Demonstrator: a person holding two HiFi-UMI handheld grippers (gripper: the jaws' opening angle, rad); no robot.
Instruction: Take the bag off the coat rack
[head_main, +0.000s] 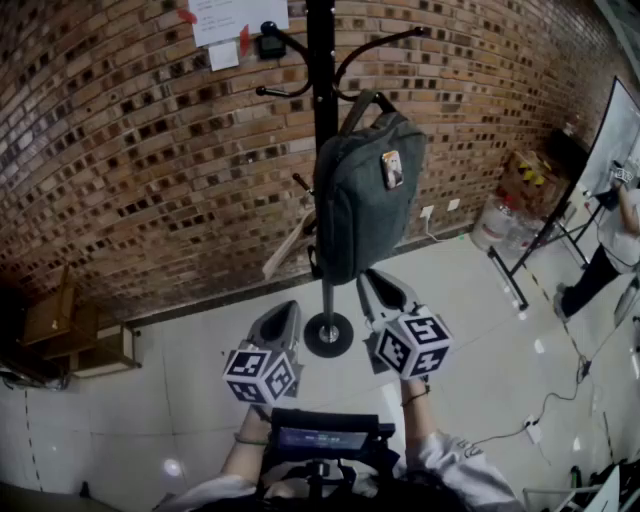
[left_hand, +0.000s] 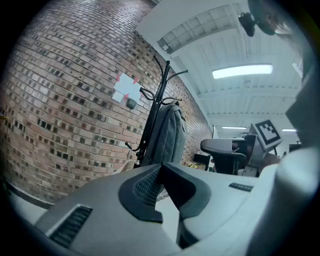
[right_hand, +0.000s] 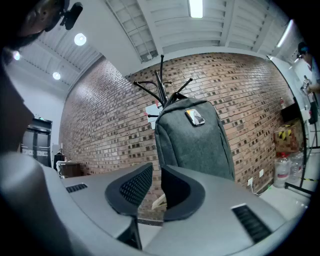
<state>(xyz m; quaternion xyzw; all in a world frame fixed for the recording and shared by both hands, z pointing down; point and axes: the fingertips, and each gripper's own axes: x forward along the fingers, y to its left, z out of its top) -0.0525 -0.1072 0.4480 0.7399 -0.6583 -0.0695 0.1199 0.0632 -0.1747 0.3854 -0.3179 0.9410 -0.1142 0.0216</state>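
Observation:
A grey backpack (head_main: 365, 195) hangs by its top strap from a hook of the black coat rack (head_main: 321, 60), in front of a brick wall. A small tag shows on the bag's front. My left gripper (head_main: 285, 308) is held below the bag, to the left of the rack's round base (head_main: 328, 335). Its fingertips meet with nothing between them. My right gripper (head_main: 372, 280) points up just under the bag's bottom edge. A narrow gap shows between its pads, and it holds nothing. The left gripper (left_hand: 161, 167) sees the bag (left_hand: 167, 135) side-on. The right gripper (right_hand: 156, 167) faces the bag (right_hand: 195, 137) front-on.
A person (head_main: 615, 235) stands at the far right by a whiteboard stand (head_main: 530, 255). Water bottles (head_main: 495, 220) and a box stand against the wall. Low wooden shelves (head_main: 75, 340) are at the left. Papers (head_main: 225, 20) are pinned to the wall. An office chair (left_hand: 225, 150) is at the right.

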